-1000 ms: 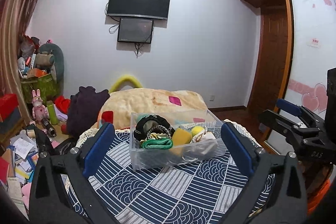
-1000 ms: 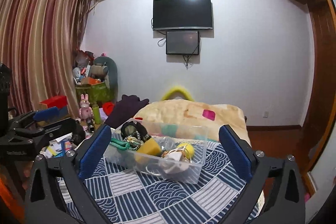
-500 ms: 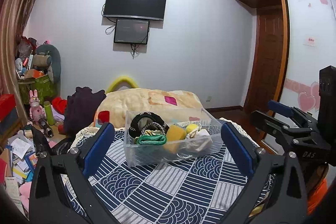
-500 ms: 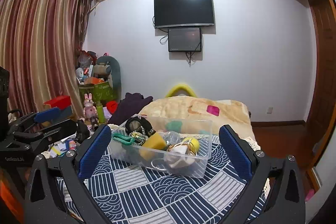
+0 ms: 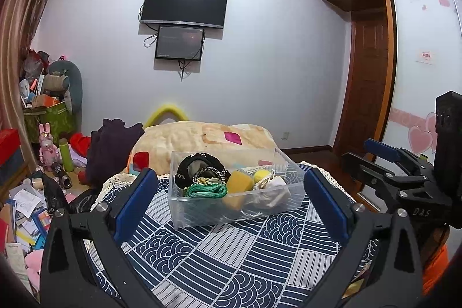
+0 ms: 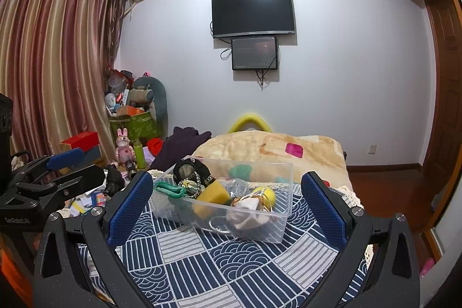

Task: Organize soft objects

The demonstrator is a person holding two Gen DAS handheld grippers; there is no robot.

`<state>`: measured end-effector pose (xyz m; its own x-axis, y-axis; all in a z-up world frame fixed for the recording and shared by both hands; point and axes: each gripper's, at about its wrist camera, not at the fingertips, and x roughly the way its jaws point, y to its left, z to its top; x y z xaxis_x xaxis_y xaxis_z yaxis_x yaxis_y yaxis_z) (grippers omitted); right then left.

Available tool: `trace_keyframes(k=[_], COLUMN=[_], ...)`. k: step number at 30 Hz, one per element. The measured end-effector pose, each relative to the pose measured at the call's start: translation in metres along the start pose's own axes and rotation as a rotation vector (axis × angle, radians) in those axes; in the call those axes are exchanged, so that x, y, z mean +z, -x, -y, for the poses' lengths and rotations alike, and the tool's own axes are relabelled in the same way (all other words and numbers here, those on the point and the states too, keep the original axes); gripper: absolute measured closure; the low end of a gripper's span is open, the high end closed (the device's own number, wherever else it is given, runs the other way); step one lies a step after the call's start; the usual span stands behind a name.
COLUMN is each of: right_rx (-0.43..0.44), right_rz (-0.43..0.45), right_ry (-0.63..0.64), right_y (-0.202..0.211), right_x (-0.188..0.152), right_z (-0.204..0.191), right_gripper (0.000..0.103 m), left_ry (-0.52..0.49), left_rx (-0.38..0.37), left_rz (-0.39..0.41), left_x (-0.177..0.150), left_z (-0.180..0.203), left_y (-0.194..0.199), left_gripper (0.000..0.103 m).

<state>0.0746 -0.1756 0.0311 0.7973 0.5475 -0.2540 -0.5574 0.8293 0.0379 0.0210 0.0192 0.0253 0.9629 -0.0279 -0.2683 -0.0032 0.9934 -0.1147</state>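
A clear plastic bin (image 5: 277, 207) (image 6: 271, 230) stands on a round table with a navy patterned cloth (image 5: 231, 259) (image 6: 219, 264). It holds a black pouch (image 5: 199, 166), a green cord (image 5: 206, 191) (image 6: 169, 189), a yellow sponge (image 5: 239, 182) (image 6: 212, 195), a yellow ball (image 5: 261, 175) (image 6: 268, 194) and pale cloth (image 5: 274, 189). My left gripper (image 5: 229, 204) is open and empty, held above the table short of the bin. My right gripper (image 6: 226, 207) is open and empty too, to the right of it. Each gripper shows at the edge of the other's view.
Behind the table is a bed with a tan blanket (image 5: 208, 137) and a dark garment (image 5: 112, 146). Clutter of toys, boxes and papers fills the floor at left (image 5: 34, 186). A TV (image 5: 183, 3) hangs on the far wall. A wooden door (image 5: 366, 82) is at right.
Both grippers have lifted and drawn back slightly, so the bin sits lower in both views. Both stay open and empty.
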Motion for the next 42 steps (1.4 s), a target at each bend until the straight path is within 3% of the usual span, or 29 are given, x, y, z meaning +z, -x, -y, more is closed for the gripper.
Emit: trace_keyframes(k=[42], right_rx=[0.007], right_rz=[-0.004], right_ry=[-0.012], right_y=[0.0015], right_x=[0.0003], right_z=[0.0016], right_gripper=[0.001], left_ry=[0.019], left_rx=[-0.005], left_rz=[-0.012], left_x=[-0.0035], left_z=[-0.0015], left_y=[-0.0043], left_gripper=[0.000])
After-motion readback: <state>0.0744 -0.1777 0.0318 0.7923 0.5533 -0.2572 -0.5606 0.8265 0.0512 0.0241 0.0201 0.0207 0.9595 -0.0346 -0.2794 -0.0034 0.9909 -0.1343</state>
